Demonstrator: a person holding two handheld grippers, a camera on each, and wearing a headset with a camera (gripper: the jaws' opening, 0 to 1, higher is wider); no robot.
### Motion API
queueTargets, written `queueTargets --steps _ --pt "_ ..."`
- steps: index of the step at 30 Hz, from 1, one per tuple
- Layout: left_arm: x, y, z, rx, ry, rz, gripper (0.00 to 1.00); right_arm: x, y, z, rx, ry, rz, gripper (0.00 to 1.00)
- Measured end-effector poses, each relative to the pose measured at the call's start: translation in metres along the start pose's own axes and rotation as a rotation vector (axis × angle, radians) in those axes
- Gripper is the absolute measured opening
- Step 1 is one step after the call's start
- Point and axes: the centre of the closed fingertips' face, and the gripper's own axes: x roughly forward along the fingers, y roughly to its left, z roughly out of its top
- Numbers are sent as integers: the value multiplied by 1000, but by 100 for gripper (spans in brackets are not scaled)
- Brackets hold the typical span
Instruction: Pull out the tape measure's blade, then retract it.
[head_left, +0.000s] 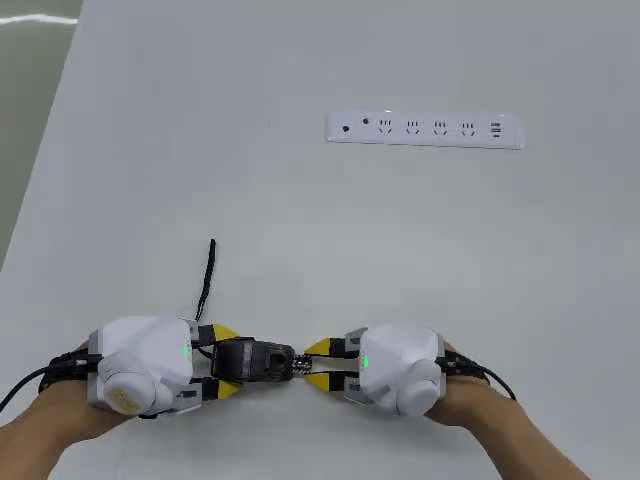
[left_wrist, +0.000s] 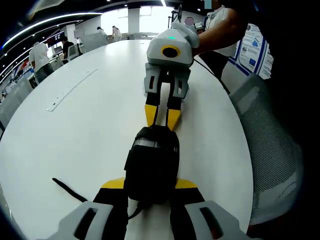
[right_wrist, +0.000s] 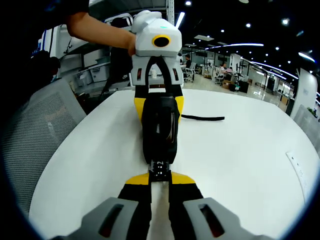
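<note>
Tabletop (head_left: 300, 220), tape measure (head_left: 250, 360) hook toward right claw (head_left: 312, 364)

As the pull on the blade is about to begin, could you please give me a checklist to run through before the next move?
1. Left gripper jaws shut on the tape measure case: ok.
2. Right gripper jaws clamped on the blade hook: ok.
3. Both grippers in line along the blade's exit: ok.
4. Table bare on the right gripper's pulling side, power strip well away: ok.
5. Strap lying loose beyond the left gripper, away from the blade hook: ok.
6. Blade lock released: cannot tell.
</note>
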Motion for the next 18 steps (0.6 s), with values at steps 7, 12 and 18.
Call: queueTargets --steps 7,12,18 --pt "0 0 -1 -1 2 2 29 -3 0 -1 -8 0 3 10" --pt "0 0 -1 -4 -2 3 29 -6 0 -3 -11 2 5 10" --pt "-1 0 -1 -5 -3 2 29 -10 1 -5 -6 3 8 10"
